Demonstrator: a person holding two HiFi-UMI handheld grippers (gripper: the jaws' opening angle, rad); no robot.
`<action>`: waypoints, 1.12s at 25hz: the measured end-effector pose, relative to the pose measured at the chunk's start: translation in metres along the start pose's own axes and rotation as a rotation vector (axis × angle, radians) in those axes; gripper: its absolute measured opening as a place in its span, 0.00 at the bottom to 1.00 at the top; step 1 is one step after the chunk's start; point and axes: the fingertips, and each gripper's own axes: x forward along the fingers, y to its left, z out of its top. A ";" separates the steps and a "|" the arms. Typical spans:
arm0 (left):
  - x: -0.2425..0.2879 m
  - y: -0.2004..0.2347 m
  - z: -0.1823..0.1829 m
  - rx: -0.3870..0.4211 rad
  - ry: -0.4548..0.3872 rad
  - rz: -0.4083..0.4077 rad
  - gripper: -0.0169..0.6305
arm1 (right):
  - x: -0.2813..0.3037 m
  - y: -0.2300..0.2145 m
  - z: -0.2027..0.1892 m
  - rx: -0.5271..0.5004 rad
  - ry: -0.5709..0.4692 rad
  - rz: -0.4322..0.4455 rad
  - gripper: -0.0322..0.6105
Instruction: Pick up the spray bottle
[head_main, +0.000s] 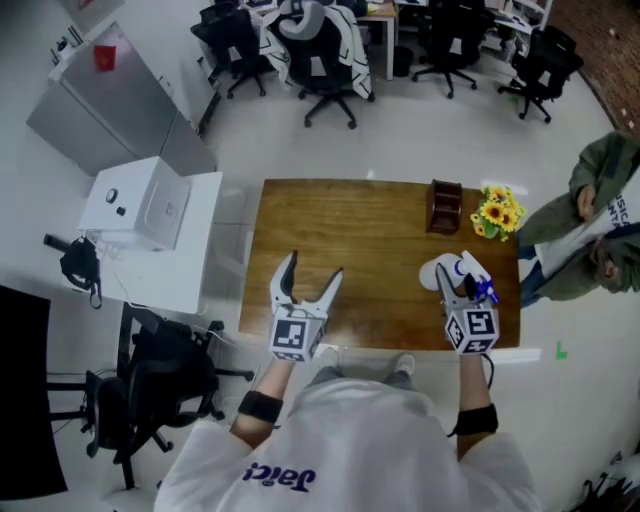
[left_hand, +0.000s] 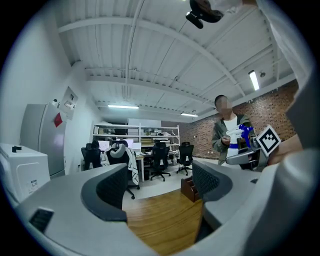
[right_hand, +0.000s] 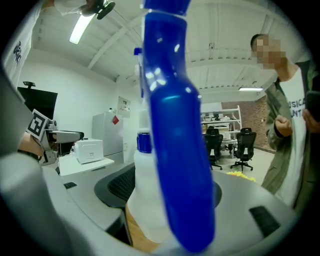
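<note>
A white spray bottle with a blue trigger head is off the wooden table, over its near right part. My right gripper is shut on it. In the right gripper view the spray bottle stands upright between the dark pads, and its blue head fills the middle of the picture. My left gripper hovers open over the table's near middle with nothing between its jaws. In the left gripper view its two dark pads stand wide apart, and the spray bottle shows at the right in the right gripper.
A brown wooden holder and a bunch of sunflowers sit at the table's far right. A person stands just past the right edge. A white side table with a white box is on the left, and a black chair near left.
</note>
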 end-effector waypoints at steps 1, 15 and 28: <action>-0.001 -0.001 0.000 -0.007 0.006 0.004 0.64 | -0.007 -0.003 0.000 0.007 -0.004 -0.018 0.45; -0.025 0.013 -0.009 -0.026 0.003 0.094 0.64 | -0.053 0.007 0.002 0.034 -0.066 -0.137 0.45; -0.038 0.014 -0.012 -0.030 0.020 0.115 0.64 | -0.046 0.012 0.002 -0.018 -0.073 -0.143 0.45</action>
